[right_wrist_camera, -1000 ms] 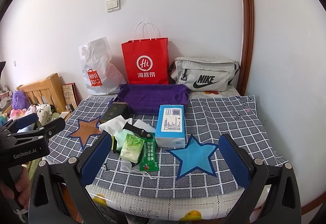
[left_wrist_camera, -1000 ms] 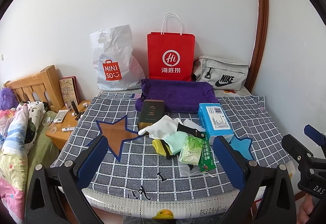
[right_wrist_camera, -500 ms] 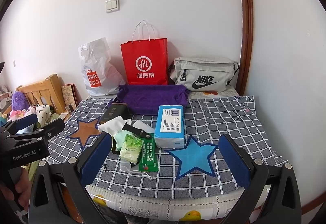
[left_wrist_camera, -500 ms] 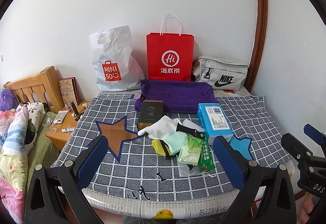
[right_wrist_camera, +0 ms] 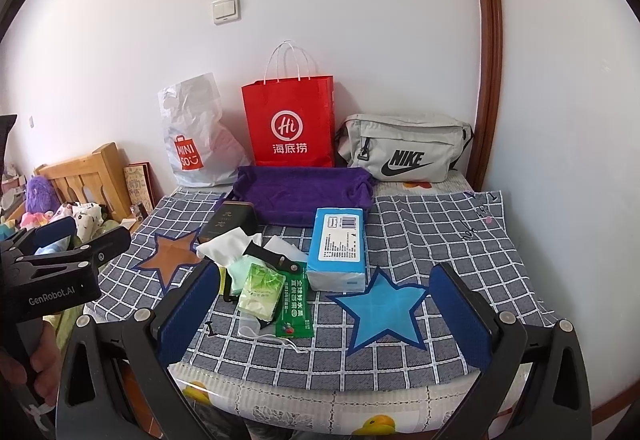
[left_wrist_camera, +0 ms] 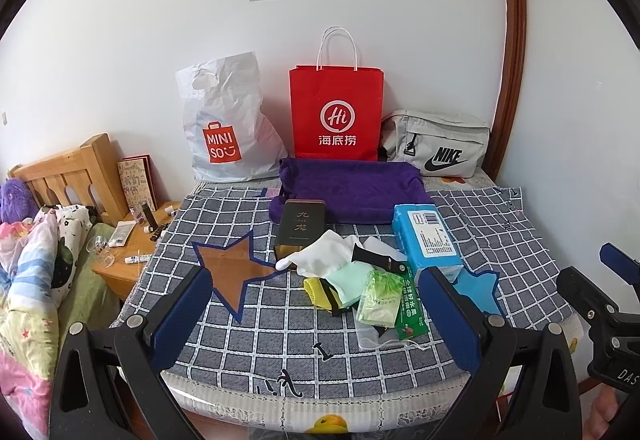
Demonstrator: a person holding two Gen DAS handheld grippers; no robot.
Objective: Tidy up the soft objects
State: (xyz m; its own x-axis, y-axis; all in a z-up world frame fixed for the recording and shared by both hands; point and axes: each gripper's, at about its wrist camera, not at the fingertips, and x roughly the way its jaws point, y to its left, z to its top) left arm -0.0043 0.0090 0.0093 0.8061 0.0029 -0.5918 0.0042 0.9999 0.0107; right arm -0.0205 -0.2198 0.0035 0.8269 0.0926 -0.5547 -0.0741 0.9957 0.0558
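A heap of soft things lies mid-table: a white cloth, a mint cloth, a yellow cloth, green tissue packs and a blue tissue pack. A folded purple towel lies behind them. In the right wrist view the heap, the blue pack and the towel show too. My left gripper is open and empty at the table's near edge. My right gripper is open and empty at the near edge, right of the left one.
A dark tin box stands left of the heap. A white Miniso bag, a red paper bag and a grey Nike bag line the wall. A wooden nightstand and bed are at left.
Both grippers have drifted very slightly; the scene looks the same and nothing on the table has moved.
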